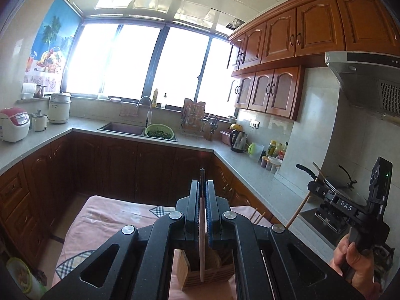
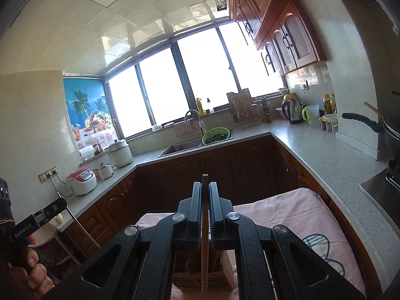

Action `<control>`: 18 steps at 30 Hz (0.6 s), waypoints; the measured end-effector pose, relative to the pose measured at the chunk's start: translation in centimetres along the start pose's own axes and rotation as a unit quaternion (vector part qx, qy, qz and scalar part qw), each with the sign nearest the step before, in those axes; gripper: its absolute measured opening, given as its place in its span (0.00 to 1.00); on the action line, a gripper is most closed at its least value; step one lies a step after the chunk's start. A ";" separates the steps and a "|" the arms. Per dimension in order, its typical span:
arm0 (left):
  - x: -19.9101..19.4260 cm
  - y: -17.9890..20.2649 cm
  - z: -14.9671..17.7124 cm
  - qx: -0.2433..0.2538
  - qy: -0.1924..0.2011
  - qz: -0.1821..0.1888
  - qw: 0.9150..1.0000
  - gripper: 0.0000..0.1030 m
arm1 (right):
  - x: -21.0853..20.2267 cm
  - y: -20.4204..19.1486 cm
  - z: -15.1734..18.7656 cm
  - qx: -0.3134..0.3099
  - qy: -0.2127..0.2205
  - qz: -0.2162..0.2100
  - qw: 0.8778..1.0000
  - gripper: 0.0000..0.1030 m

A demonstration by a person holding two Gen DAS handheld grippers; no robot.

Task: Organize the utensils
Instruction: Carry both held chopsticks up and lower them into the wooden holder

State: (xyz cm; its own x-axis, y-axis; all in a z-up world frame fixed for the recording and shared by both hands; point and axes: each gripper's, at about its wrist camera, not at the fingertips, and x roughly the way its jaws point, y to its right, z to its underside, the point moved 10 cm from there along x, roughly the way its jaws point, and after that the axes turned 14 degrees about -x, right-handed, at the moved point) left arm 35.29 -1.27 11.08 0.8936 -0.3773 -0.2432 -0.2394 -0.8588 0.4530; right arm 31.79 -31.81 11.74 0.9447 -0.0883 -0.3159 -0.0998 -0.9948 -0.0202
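Note:
My left gripper [image 1: 202,185] is shut on a thin chopstick [image 1: 202,250] with a dark upper end; it hangs down over a slatted wooden utensil holder [image 1: 212,275] on the pink cloth. My right gripper [image 2: 205,186] is shut on a pale wooden chopstick [image 2: 205,250] that hangs over the same holder [image 2: 190,280]. The right gripper also shows at the right of the left wrist view [image 1: 322,190], with its chopstick [image 1: 298,211] slanting down. Two more stick tips [image 1: 257,216] stand by the holder.
A pink cloth [image 1: 105,220] covers the table, also in the right wrist view [image 2: 300,212]. Grey counters run around the kitchen with a sink [image 1: 122,127], green colander [image 1: 159,132], kettle [image 1: 238,140], rice cooker [image 1: 13,124] and a wok [image 2: 392,130] on the stove.

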 end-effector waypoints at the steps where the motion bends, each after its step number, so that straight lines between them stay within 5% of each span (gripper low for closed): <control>1: 0.7 0.0 0.0 -0.002 0.002 0.000 1.000 0.02 | 0.5 0.1 -0.3 0.001 0.002 0.001 1.000 0.05; 18: 8.9 -1.5 3.0 -0.009 0.018 -0.032 0.999 0.02 | 5.8 1.8 2.2 0.018 -0.011 0.013 1.000 0.05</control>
State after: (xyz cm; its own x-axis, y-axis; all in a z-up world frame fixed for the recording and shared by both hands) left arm 42.48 -4.38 5.70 0.9204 -0.3080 -0.2406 -0.1743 -0.8745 0.4526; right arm 36.39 -34.03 7.83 0.9343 -0.1132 -0.3380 -0.1362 -0.9897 -0.0450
